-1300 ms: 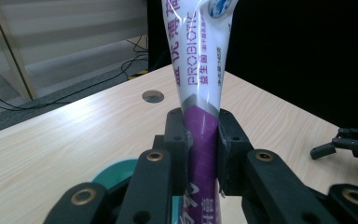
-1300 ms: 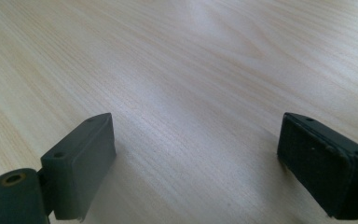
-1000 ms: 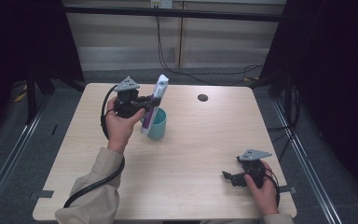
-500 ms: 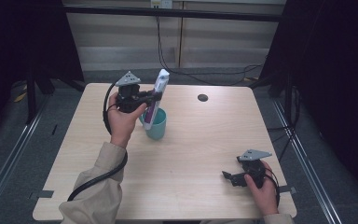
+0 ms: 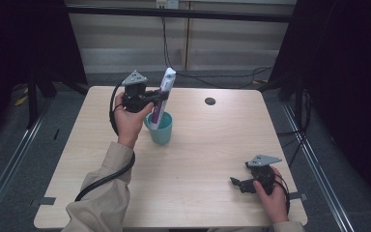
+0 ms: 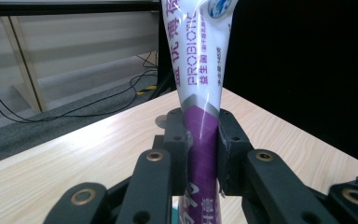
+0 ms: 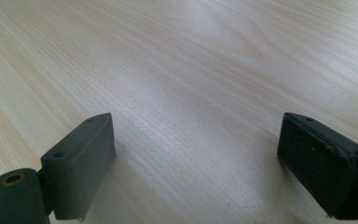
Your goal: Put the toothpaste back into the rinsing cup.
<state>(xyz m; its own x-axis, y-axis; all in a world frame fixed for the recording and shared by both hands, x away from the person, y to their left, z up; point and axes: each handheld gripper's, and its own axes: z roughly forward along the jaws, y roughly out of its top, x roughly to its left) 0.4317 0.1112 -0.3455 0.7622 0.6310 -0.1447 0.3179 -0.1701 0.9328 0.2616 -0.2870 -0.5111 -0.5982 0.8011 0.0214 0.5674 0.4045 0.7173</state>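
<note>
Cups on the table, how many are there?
1. The teal plastic cup stands left of the table's middle, with the purple-and-white toothpaste tube poking into it.

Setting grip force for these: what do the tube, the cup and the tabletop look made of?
Toothpaste tube: soft glossy plastic, judging by its sheen and printed skin, pinched in the left claw. Cup: likely matte teal plastic, uniform colour. Table: pale wood-grain surface, probably laminate.

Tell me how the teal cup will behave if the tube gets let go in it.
The cup looks small and probably light, so it may tip. The tube rises well above its rim and leans, which puts weight high and off-centre. The left gripper, shut on the tube, seems to steady it for now; the table looks smooth, so the cup might also slide.
</note>
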